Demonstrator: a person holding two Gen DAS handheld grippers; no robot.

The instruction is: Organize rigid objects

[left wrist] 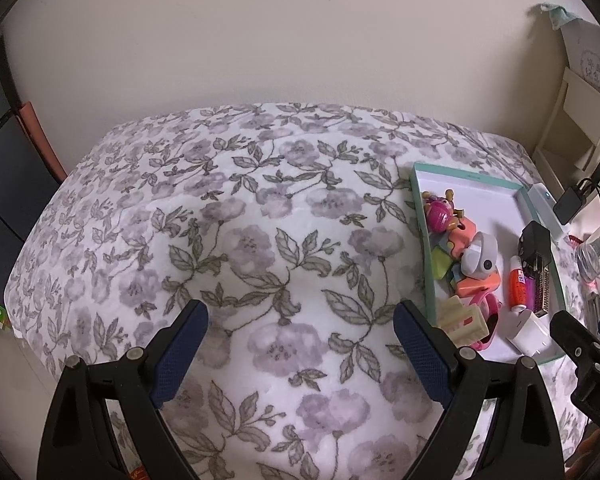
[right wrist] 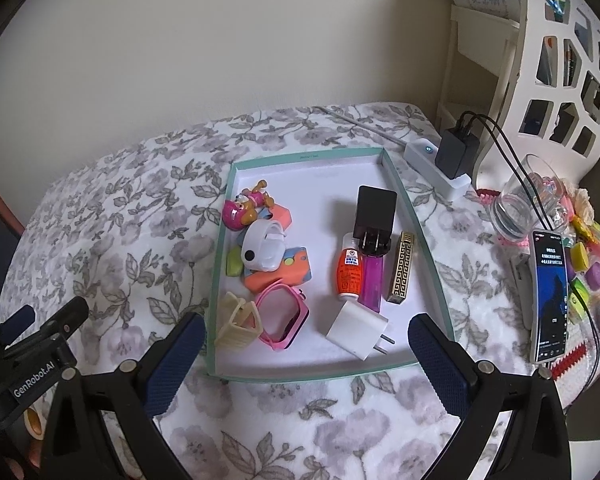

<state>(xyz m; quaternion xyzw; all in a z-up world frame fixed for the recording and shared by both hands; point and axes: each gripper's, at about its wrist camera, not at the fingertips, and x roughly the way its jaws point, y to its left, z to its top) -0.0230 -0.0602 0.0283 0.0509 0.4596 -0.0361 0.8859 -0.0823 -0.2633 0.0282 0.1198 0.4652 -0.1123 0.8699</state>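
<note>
A teal-rimmed white tray (right wrist: 436, 280) lies on the floral cloth. Toys fill its left side: a pink dog figure (right wrist: 246, 208), a white watch-like toy (right wrist: 262, 250), an orange block (right wrist: 278, 274), a pink frame (right wrist: 282, 316) and a cream basket (right wrist: 238, 320). On its right side lie a black charger (right wrist: 374, 210), an orange bottle (right wrist: 349, 270), a purple lighter (right wrist: 370, 280), a gold lighter (right wrist: 401, 268) and a white plug (right wrist: 356, 330). My right gripper (right wrist: 304, 348) hangs open over the tray's near edge. My left gripper (left wrist: 300, 340) is open above bare cloth, left of the tray (left wrist: 420, 216).
Right of the tray, a power strip (right wrist: 436, 168) holds a black adapter (right wrist: 458, 152) with cables. A glass (right wrist: 520, 200), a lit phone (right wrist: 550, 296) and small colourful items (right wrist: 592, 264) lie further right. A white lattice rack (right wrist: 556, 60) stands behind. A wall runs along the back.
</note>
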